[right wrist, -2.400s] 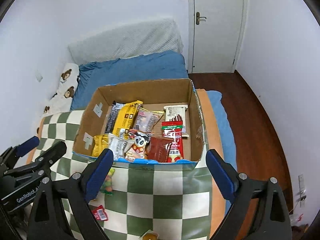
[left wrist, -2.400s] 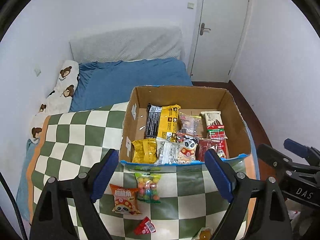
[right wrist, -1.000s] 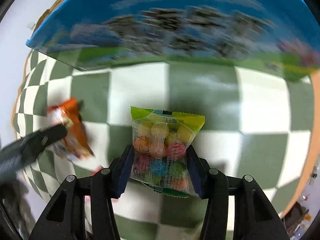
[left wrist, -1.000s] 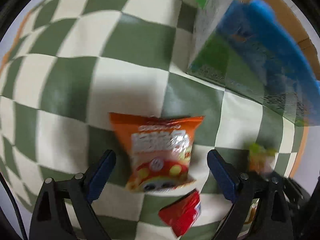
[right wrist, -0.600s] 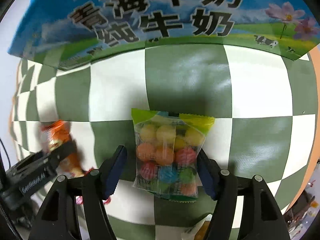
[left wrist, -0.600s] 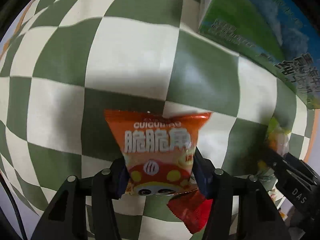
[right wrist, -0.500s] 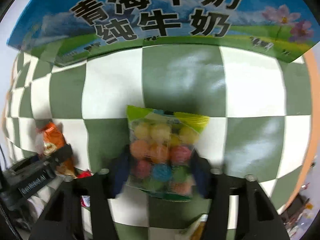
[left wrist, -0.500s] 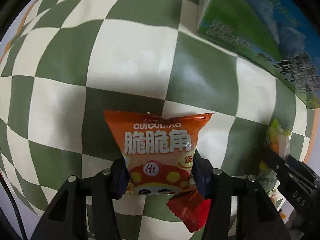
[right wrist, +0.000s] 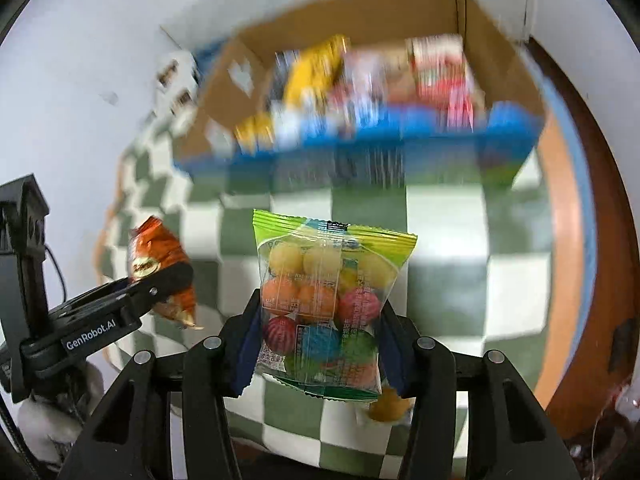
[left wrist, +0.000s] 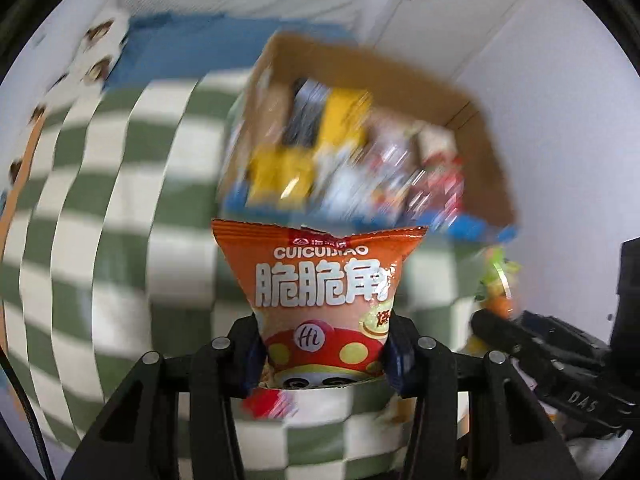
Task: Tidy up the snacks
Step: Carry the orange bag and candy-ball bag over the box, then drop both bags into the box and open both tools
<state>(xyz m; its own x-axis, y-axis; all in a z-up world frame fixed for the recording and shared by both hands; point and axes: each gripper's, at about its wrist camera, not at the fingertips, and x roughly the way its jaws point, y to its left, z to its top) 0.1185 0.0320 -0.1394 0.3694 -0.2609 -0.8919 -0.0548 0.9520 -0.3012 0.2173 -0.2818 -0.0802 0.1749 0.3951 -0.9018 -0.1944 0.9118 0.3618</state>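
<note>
With the left gripper (left wrist: 322,354) clamped on the orange crisp packet (left wrist: 320,280) and the right gripper (right wrist: 318,344) on the gumball bag (right wrist: 326,300), the carrying step is in hand (both held clear of the checked blanket (right wrist: 448,280)), and next each must be released into the cardboard box (right wrist: 496,52) ahead.

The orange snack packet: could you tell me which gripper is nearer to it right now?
Left. The left gripper is shut on the orange snack packet; the right gripper, off to its side, grips the clear candy bag.
</note>
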